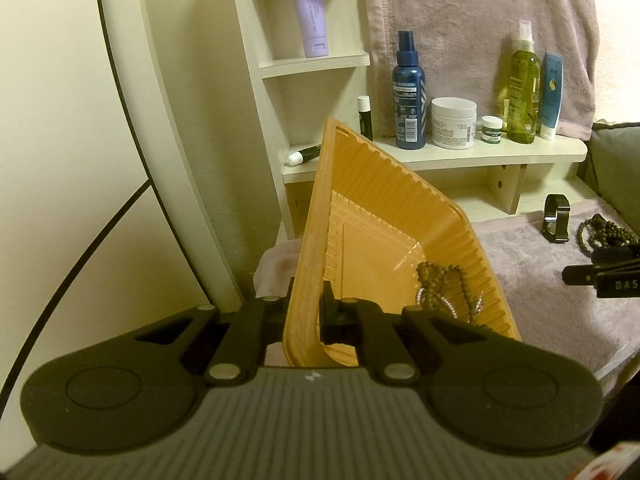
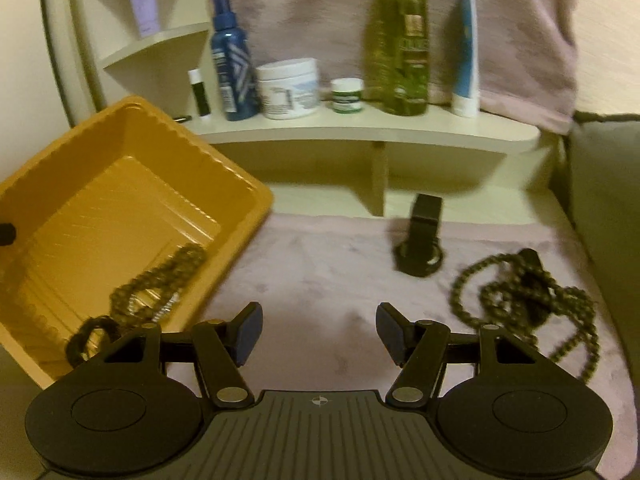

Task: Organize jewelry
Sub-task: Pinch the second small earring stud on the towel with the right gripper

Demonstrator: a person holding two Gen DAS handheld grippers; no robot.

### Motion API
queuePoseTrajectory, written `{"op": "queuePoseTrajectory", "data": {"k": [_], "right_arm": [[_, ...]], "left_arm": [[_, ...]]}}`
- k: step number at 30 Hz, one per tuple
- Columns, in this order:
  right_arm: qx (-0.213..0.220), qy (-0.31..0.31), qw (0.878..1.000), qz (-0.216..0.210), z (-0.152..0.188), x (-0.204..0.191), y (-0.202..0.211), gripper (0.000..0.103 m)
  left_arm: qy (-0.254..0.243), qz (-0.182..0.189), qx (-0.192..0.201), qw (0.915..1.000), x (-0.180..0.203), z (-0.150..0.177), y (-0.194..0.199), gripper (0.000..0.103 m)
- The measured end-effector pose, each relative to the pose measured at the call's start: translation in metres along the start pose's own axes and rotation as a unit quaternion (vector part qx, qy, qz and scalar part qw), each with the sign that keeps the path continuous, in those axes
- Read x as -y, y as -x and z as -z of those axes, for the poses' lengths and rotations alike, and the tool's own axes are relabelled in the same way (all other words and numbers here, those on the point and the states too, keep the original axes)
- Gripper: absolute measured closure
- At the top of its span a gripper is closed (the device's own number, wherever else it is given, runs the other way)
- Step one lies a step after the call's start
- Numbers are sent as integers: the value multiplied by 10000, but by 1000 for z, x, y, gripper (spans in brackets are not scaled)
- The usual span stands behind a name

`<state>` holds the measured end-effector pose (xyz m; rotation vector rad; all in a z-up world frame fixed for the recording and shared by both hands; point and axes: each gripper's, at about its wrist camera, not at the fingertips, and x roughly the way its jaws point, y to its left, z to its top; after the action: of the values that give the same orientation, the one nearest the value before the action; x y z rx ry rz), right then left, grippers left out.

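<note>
My left gripper (image 1: 307,306) is shut on the near wall of a ribbed orange tray (image 1: 384,200), holding it tilted up on edge. Brown bead bracelets (image 1: 442,280) and silvery ones lie in its low corner. In the right wrist view the orange tray (image 2: 132,148) sits at the left with the bead bracelets (image 2: 160,280) and a black loop (image 2: 90,338) inside. My right gripper (image 2: 320,332) hangs open over the pink towel (image 2: 320,272), nothing between its fingers. A black watch band (image 2: 420,240) and a long brown bead necklace (image 2: 528,304) lie on the towel ahead and to the right.
A cream shelf (image 2: 360,132) behind the towel carries a blue spray bottle (image 2: 234,64), a white jar (image 2: 288,88), a green oil bottle (image 2: 402,48) and a blue tube (image 2: 466,56). A grey cushion (image 2: 604,184) borders the right side.
</note>
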<state>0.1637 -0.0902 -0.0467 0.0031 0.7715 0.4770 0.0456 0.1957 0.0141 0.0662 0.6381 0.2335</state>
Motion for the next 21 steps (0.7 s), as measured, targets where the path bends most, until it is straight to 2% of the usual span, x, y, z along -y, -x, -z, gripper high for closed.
{"op": "queuePoseTrajectory", "data": {"k": [6,16,17,20,21], "right_arm": [[-4,-69,9999,131,7,12,4,40],[111,-83,9980,623,34,38,13,40],[132,-75,9980,617,35,40,12,42],[130,0,9983,563,35,43,7,58],[144,35,9985,536,35,43,5,60]], "left_arm": [[-11,-3,-1,10000,0,0,0,97],[-14,-8,-7,10000,0,0,0,97],[-15,-10,-6,10000,0,0,0,97],[-15,-7,-5,10000,0,0,0,97],[-14,-7,-6,10000,0,0,0,97]]}}
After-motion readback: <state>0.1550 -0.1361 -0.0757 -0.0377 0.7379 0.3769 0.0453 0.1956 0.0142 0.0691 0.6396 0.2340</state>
